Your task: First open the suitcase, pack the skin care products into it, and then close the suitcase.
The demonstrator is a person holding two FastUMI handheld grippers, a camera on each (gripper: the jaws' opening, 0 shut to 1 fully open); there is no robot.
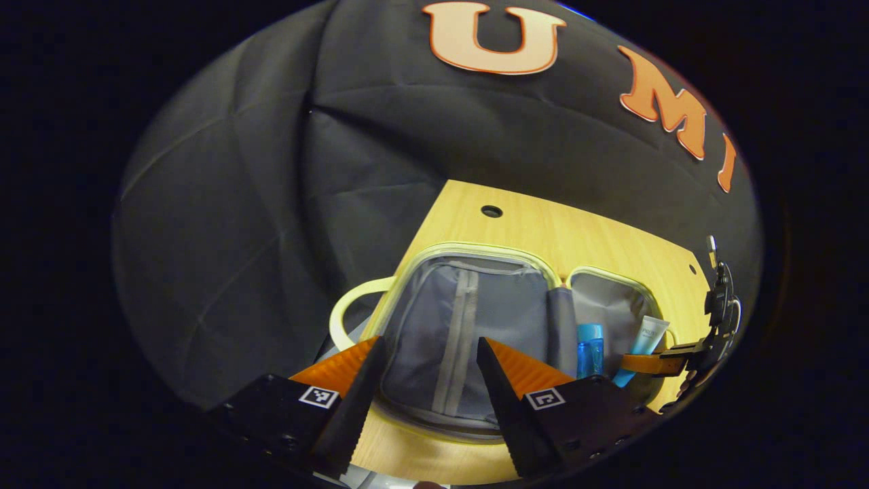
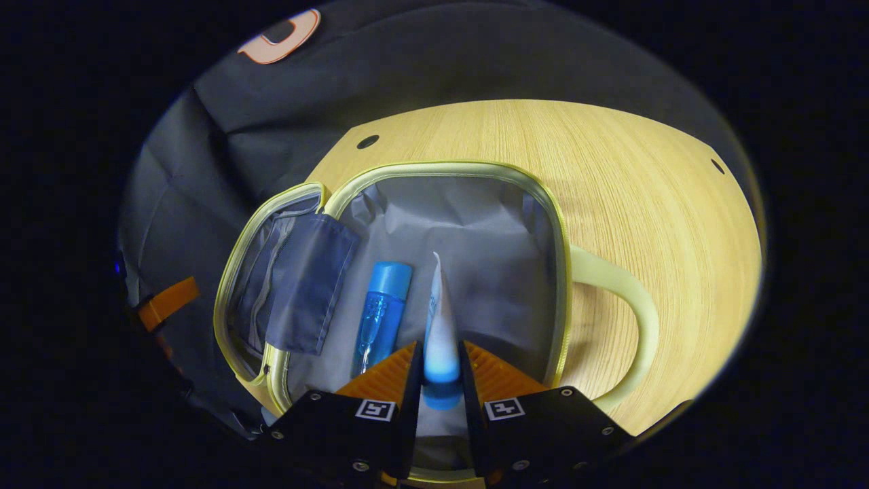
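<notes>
Packing step in hand: suitcase lying open on the wooden table, both halves spread flat, grey lining showing.

Right gripper pinching a white tube near its blue cap, both fingers pressed on it, tube pointing toward 12 o'clock over the suitcase half with the pale handle at 3 o'clock. Seen again in the left gripper view at 3 o'clock: right gripper holding the white tube over the far half of the suitcase.

Blue bottle already lying in that same half, just beside the tube at its 9 o'clock, cap toward 12 o'clock; also standing out in the left gripper view, blue bottle. Cannot tell whether the tube touches the lining or hangs just above it.

Left gripper spread wide, nothing between its fingers, hovering over the other half with its zip pocket.

Judged: 1 product packed, a 2nd about to go in. Next move calls for lowering the tube to the lining beside the bottle, parting the fingers, lifting clear without dragging the tube back out. Then, with no further products visible on the table, folding 1 half over the other and running the zip.
</notes>
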